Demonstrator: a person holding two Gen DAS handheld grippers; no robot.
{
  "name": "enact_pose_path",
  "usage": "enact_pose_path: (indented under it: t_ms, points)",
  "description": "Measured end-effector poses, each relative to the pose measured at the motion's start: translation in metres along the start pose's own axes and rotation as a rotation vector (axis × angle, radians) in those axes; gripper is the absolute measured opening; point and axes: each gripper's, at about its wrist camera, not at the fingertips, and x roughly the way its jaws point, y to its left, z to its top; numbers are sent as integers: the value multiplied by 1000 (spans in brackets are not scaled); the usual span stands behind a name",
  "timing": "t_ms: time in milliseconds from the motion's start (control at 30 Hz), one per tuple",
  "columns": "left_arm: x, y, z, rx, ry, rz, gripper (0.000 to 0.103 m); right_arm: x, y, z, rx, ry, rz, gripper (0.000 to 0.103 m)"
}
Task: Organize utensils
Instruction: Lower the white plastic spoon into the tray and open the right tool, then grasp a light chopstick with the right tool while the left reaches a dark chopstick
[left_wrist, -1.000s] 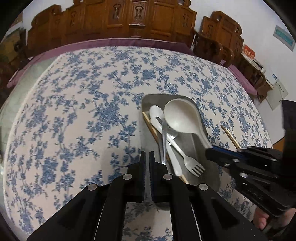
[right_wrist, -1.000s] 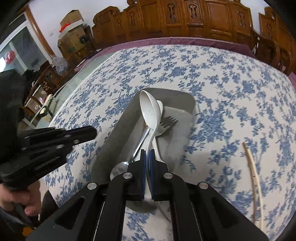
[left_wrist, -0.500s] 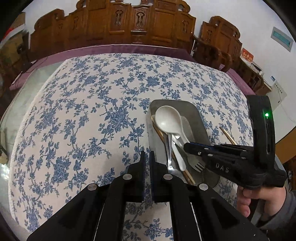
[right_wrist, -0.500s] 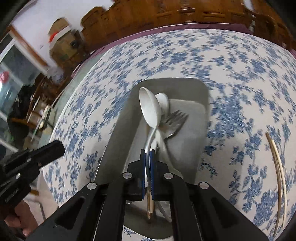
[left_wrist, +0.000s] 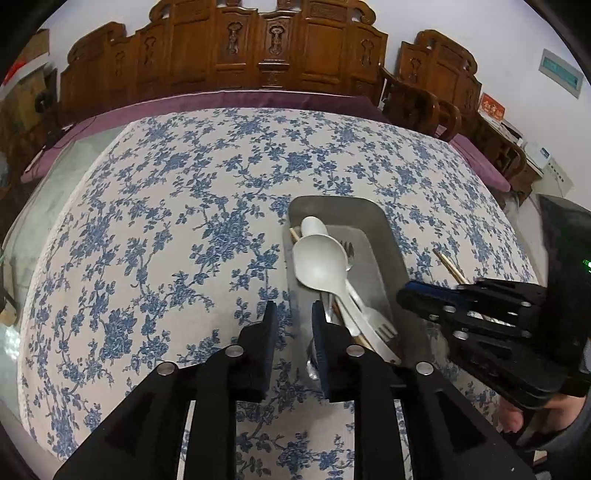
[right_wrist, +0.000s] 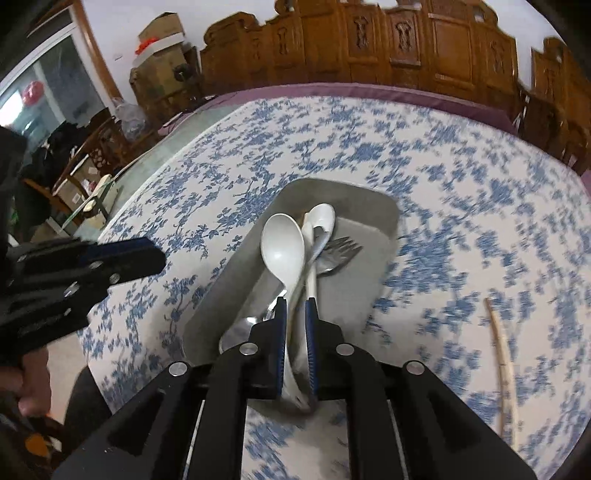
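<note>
Left wrist view: my left tongs (left_wrist: 291, 317) are opening, empty, over the gray tray's (left_wrist: 388, 236) near-left rim. Big white spoon (left_wrist: 319, 262) lies inside.

Right wrist view: right tongs (right_wrist: 295, 314) opening, spoon handle loose between them. Only here I see both chopsticks (right_wrist: 504, 365) on the table (right_wrist: 461, 221).

The left gripper (left_wrist: 291, 314) points steeply down at the near part of the worktop (left_wrist: 155, 236). Its jaws are opening, with nothing between them. The right gripper (right_wrist: 295, 310) points down at a like angle just to its right, jaws also opening with a narrow gap; a white spoon handle (right_wrist: 293, 332) lies between the pads, which do not visibly press it. A hand (left_wrist: 517, 417) grips the right gripper from below, and another hand (right_wrist: 31, 384) holds the left one.
</note>
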Motion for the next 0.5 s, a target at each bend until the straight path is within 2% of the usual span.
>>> enact_pose_path:
  t_ms: [167,233,333,400,500]
  points:
    - [-1,-19,-1,16,-13,1,43,-34,-24,-22,-32,-8,-44,13]
    - [-1,-27,-3,21,-21,10,63,-46,-38,-32,-35,-5,-68,13]
    - [0,-39,-7,17,-31,1,78,-62,-62,-48,-21,-1,-97,13]
    - [1,-48,-10,22,-28,0,85,-70,-80,-59,-1,2,-111,18]
    - [3,-62,-15,32,-24,-5,85,-77,-108,-75,26,18,-140,18]
